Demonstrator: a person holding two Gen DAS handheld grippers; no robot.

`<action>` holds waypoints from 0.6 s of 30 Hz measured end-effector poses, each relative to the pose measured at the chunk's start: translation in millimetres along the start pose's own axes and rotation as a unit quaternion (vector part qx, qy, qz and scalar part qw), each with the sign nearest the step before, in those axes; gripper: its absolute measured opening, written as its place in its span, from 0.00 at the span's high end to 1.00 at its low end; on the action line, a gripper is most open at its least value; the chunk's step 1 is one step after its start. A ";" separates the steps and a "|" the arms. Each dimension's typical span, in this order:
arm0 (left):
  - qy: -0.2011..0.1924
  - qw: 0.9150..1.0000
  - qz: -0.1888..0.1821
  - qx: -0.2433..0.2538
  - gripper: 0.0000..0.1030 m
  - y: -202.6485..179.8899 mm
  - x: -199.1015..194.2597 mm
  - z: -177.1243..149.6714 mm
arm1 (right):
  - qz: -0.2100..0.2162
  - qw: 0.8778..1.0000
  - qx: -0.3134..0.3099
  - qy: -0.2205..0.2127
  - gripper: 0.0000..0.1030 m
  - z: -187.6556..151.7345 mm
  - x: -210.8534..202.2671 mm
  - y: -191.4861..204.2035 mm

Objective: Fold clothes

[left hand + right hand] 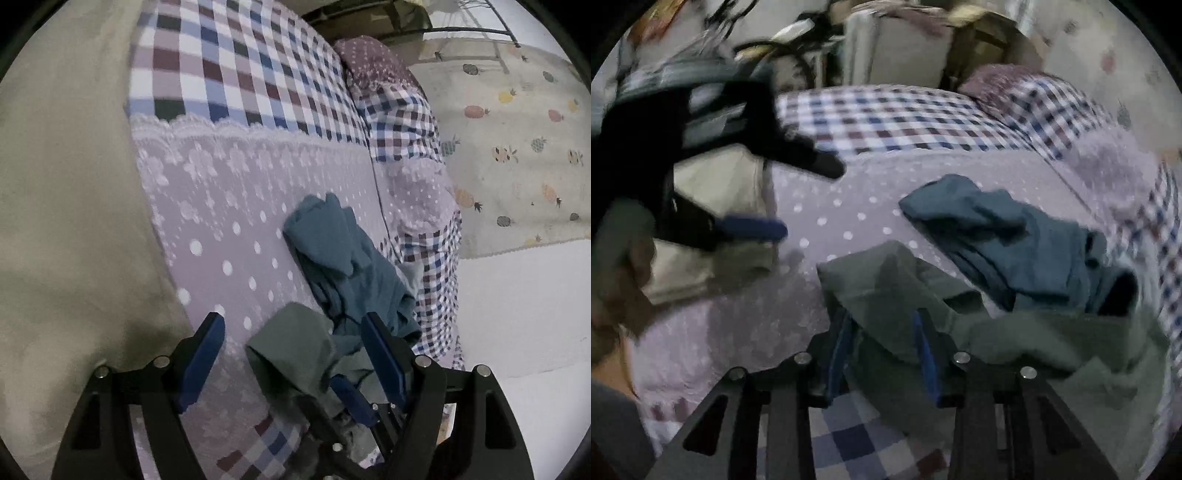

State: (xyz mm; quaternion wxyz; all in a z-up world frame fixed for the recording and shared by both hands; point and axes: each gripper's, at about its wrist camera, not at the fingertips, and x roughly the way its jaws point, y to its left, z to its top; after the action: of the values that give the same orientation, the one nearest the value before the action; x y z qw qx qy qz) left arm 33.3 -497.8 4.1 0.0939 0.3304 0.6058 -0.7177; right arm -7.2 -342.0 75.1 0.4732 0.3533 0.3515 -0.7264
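Grey-green garment (886, 284) is clamped in the right gripper (882, 328); left gripper (291, 332) hovers spread wide, empty, above the lilac bedspread (229, 206) beside a teal garment (343, 258).

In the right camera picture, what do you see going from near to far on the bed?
Right gripper → grey-green cloth → blue cloth → checked cover
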 end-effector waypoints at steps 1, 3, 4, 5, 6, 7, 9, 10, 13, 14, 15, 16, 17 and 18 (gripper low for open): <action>0.001 1.000 0.003 0.000 0.23 1.1 0.5 0.6 | -0.012 1.000 -0.019 0.005 0.63 1.4 4.8 6.4; 0.003 1.000 0.006 -0.001 0.23 2.7 2.2 0.9 | -0.028 0.999 -0.035 0.015 0.63 3.6 12.6 8.4; 0.007 1.000 0.008 0.000 0.23 3.0 3.8 0.4 | -0.037 0.998 -0.042 0.021 0.65 3.8 16.8 8.8; 0.010 1.000 0.009 0.000 0.23 3.0 5.3 0.0 | -0.040 0.998 -0.051 0.025 0.68 5.5 18.4 9.4; 0.011 1.000 0.008 0.001 0.23 2.6 6.3 -0.2 | -0.041 0.997 -0.058 0.021 0.74 6.5 17.1 8.9; 0.011 1.000 0.007 0.001 0.23 2.5 6.3 -0.2 | -0.044 0.998 -0.050 0.013 0.96 8.5 11.9 2.2; 0.012 1.000 0.005 0.002 0.23 2.6 6.6 -0.3 | -0.051 0.998 -0.029 -0.004 0.96 12.7 0.4 -12.7; 0.014 1.000 0.004 0.001 0.23 2.9 7.4 -0.4 | -0.047 0.999 -0.006 -0.018 0.96 14.9 -7.9 -23.2; 0.024 1.000 -0.003 0.000 0.23 2.8 11.9 -2.1 | -0.045 0.992 0.093 -0.065 0.97 13.5 -41.4 -72.4; 0.029 1.000 -0.006 0.000 0.23 2.4 13.9 -3.1 | -0.045 0.988 0.125 -0.078 0.97 8.2 -52.4 -88.8; 0.035 0.999 -0.007 0.003 0.23 1.3 16.4 -4.4 | -0.044 0.983 0.156 -0.091 0.97 2.9 -63.4 -105.2; 0.040 0.999 -0.008 0.006 0.23 0.1 18.8 -6.1 | -0.047 0.977 0.180 -0.100 0.96 -7.9 -73.3 -117.6; 0.044 0.999 -0.008 0.008 0.23 -1.3 21.2 -7.9 | -0.051 0.972 0.203 -0.108 0.97 -19.4 -83.0 -129.4; 0.048 0.999 -0.009 0.010 0.23 -2.8 23.6 -9.6 | -0.062 0.965 0.227 -0.113 0.96 -34.6 -92.1 -139.5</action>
State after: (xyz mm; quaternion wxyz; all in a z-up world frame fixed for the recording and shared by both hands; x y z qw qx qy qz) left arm 17.3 -481.8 -7.9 0.0546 0.3599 0.6051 -0.7080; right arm -103.6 -229.7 160.3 0.3710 0.3445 0.1435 -0.8503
